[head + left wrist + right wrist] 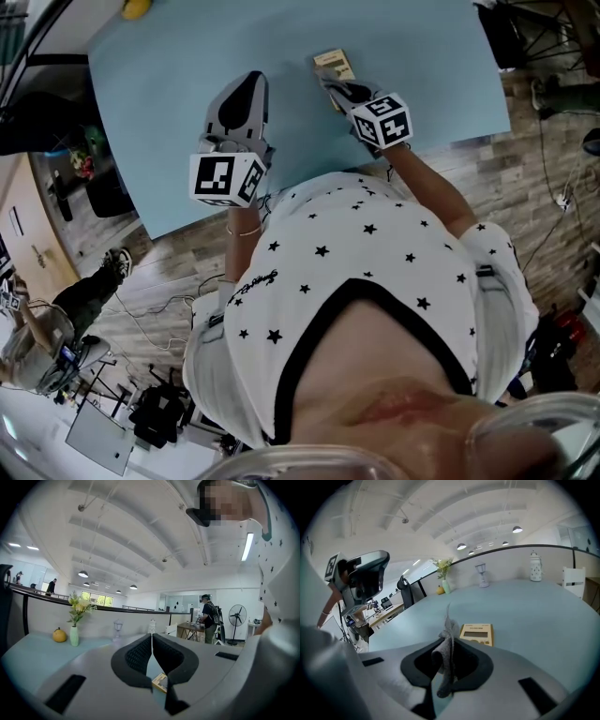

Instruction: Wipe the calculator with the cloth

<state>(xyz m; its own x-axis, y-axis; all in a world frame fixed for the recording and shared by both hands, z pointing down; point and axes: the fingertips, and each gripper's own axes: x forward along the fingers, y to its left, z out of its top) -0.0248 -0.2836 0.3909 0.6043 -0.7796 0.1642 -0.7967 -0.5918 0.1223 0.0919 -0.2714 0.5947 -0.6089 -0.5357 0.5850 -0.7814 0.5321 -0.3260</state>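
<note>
On the pale blue table, in the head view, the calculator lies flat near the far edge. The right hand-held gripper points at its near end, and the left hand-held gripper hangs to the left of it, apart from the calculator. The cloth cannot be made out here (the gripper's body covers it), nor can I tell whether anything touches the keys.

In the left gripper view the jaws are pressed together with nothing between them. Only a corner of the calculator shows below them.

In the right gripper view the jaws pinch a grey cloth that stands up in a fold, with the calculator just beyond. For a good wipe, I would lay the loose fold flat on the calculator's face and drag lightly. The empty gripper could steady the calculator, which looks light enough to slide.
</note>
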